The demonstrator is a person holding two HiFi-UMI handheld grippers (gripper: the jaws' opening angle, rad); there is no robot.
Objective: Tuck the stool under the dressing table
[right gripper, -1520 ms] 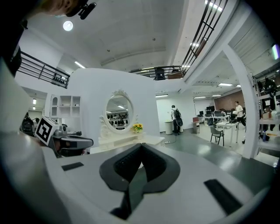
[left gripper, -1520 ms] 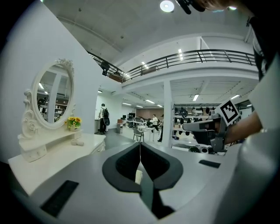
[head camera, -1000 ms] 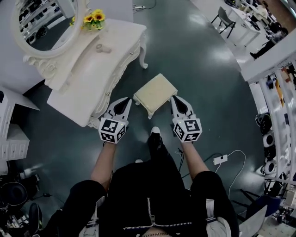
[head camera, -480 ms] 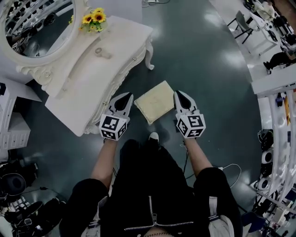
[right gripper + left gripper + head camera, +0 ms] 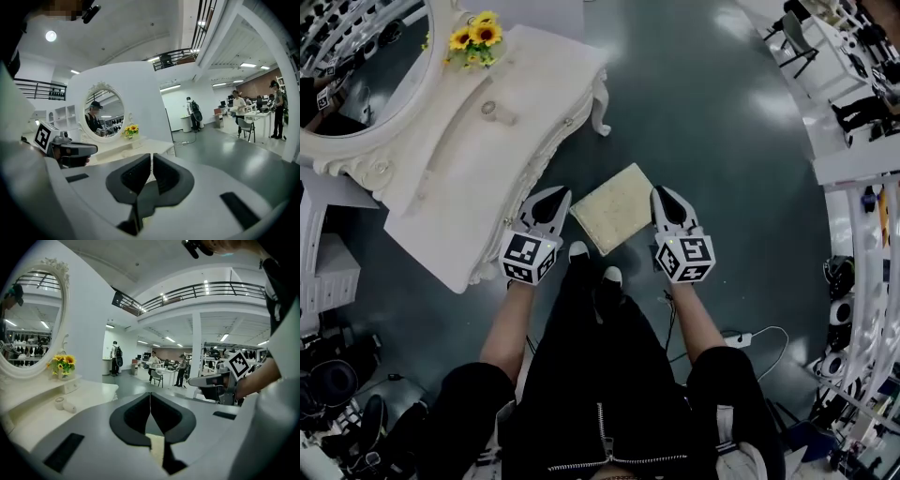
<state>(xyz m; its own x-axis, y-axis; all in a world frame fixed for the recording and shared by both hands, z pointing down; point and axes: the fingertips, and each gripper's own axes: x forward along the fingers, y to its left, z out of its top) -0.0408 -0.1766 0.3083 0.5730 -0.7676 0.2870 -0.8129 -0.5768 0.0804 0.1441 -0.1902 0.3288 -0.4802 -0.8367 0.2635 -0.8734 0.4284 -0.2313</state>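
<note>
**Stool beside the dressing table, a gripper at each flank**

At upper left, the white dressing table carries sunflowers at its far end; their vase is too small to make out. The cream stool stands on the dark floor at frame centre, near the table's front edge and not under it. The left gripper, jaws clenched together on nothing, lies just beside the stool's left corner. The right gripper, at the stool's right edge, is all but closed, its jaws just starting to part with nothing between them. Whether either touches the stool cannot be told. The only print is the black-and-white square markers on each gripper's cube.
</note>
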